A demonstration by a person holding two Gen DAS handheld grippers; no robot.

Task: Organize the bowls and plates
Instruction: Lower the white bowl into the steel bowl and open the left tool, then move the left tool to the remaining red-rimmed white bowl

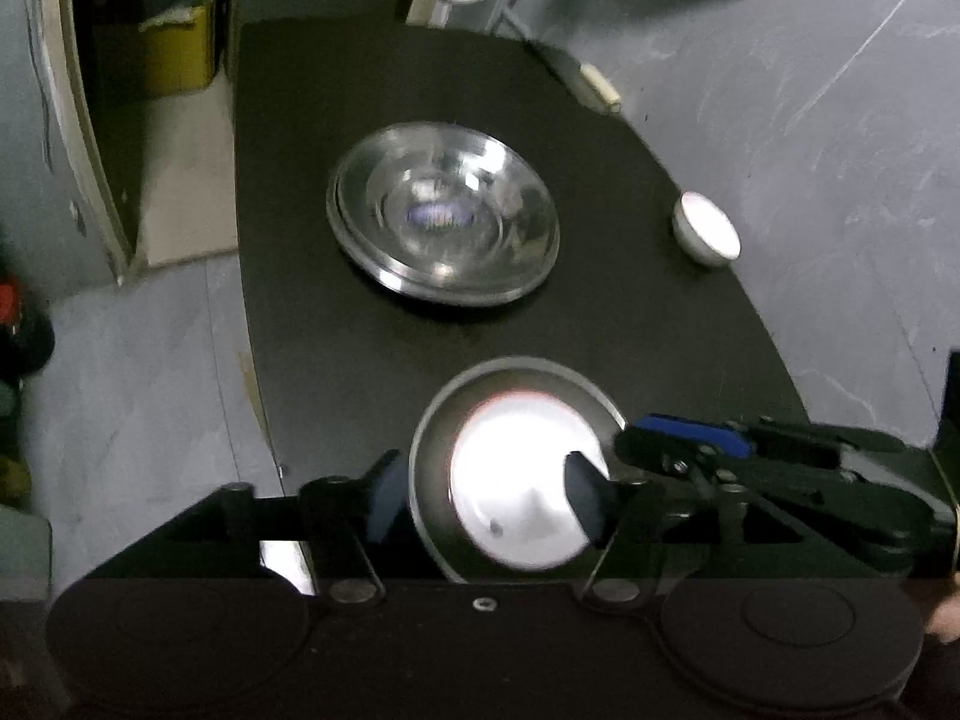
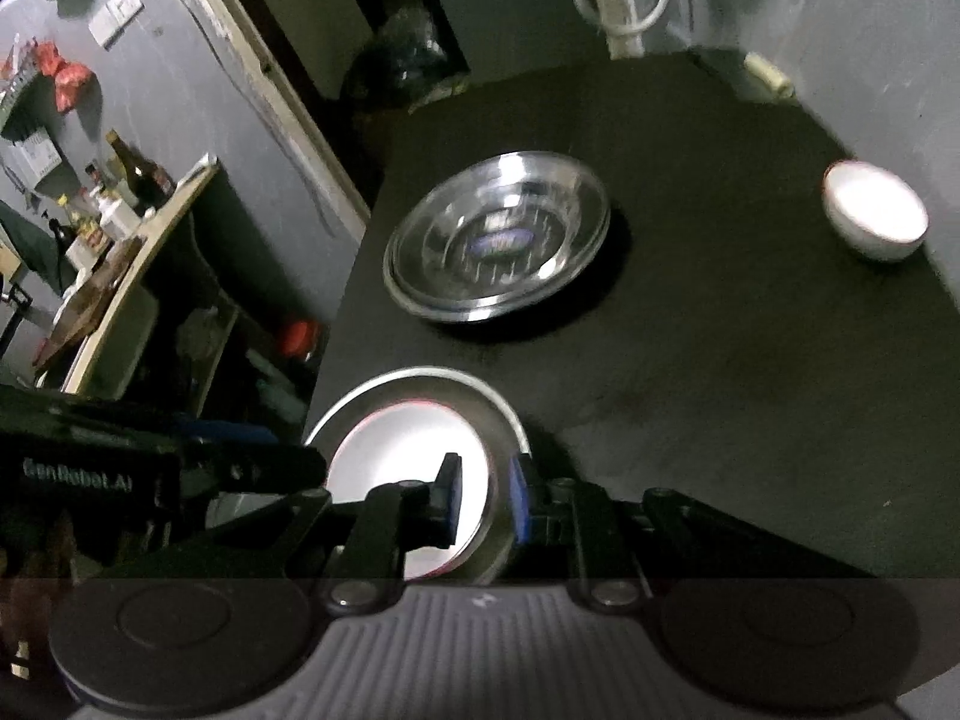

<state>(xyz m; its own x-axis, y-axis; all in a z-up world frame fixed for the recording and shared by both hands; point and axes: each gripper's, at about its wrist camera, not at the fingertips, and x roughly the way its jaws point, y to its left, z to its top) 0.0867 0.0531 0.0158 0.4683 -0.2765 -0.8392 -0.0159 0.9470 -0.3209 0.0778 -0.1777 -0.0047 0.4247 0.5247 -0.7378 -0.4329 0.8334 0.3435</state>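
Now we pinch the round steel plate with the white bowl in it (image 2: pixel 420 462) at its right rim with the right gripper (image 2: pixel 486 504), our left gripper (image 1: pixel 486 498) spread wide around it, and should lift slowly and flat toward the shiny stacked steel plates (image 2: pixel 498 234) on the black table (image 2: pixel 720 390).

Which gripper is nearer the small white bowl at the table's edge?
Right, though neither is close. The right gripper grips the near plate's right rim, the side toward the small white bowl; the left gripper straddles the plate.

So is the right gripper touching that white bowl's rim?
Touching. The right wrist view shows the right gripper with fingers on either side of the white bowl rim, pinching it.
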